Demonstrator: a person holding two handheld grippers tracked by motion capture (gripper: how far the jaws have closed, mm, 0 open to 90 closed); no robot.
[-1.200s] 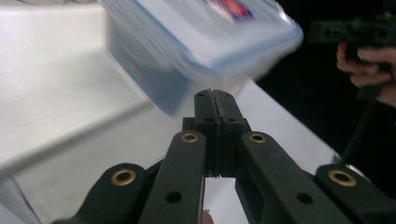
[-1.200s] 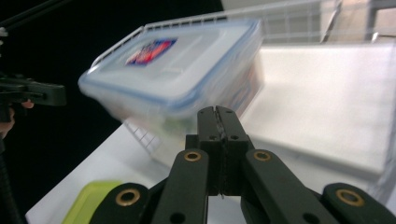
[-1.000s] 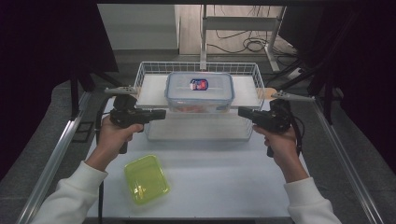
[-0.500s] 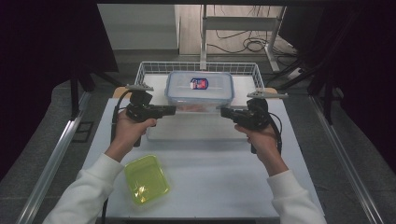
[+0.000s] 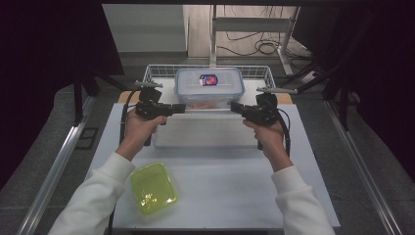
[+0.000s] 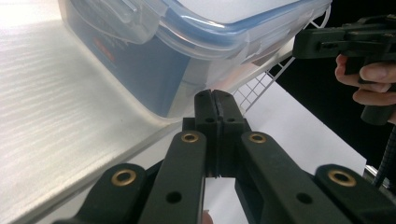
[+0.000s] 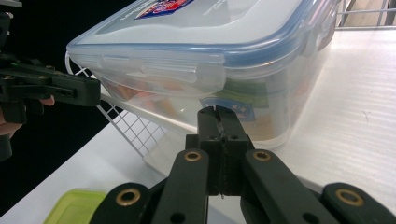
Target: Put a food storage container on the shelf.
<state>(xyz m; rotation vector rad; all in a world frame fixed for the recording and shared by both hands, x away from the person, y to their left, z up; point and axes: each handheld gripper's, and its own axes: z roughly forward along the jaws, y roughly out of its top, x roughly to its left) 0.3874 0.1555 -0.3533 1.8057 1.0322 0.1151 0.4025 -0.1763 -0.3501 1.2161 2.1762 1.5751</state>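
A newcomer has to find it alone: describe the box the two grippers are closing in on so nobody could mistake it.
Start at the white wire basket at the far edge of the table. In it sits the clear plastic box, with the left gripper and right gripper pointing at its two ends. Its blue-rimmed clip-on lid with a red and blue label sets it apart from the small yellow-green container lying near the person.

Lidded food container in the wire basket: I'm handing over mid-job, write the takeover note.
Left tool: shut, empty, at the container's left side.
Right tool: shut, empty, at its right side.
Clear food container with blue-rimmed lid sits in the white wire basket, latches down.
Green lid lies on the table's near left.
Done: both tools brought in close to the container.
Left: nothing gripped yet; probably open the latches or lift it.
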